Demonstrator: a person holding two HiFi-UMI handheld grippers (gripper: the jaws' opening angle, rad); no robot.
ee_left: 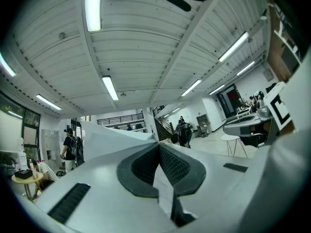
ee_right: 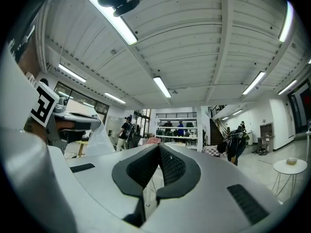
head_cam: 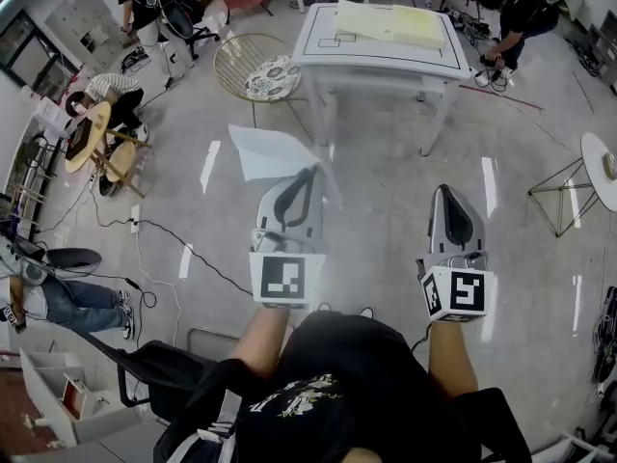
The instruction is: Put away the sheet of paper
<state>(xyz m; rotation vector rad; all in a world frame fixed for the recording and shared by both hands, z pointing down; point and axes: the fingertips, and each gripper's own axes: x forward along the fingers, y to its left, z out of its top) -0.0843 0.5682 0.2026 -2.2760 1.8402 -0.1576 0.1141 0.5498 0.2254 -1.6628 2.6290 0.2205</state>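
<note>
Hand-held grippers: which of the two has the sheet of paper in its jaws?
The left hand-held gripper: the white sheet of paper sticks out of its shut jaws. The right hand-held gripper is shut on nothing.

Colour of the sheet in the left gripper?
Plain white sheet of paper, pinched by the left gripper; clearest in the head view.
</note>
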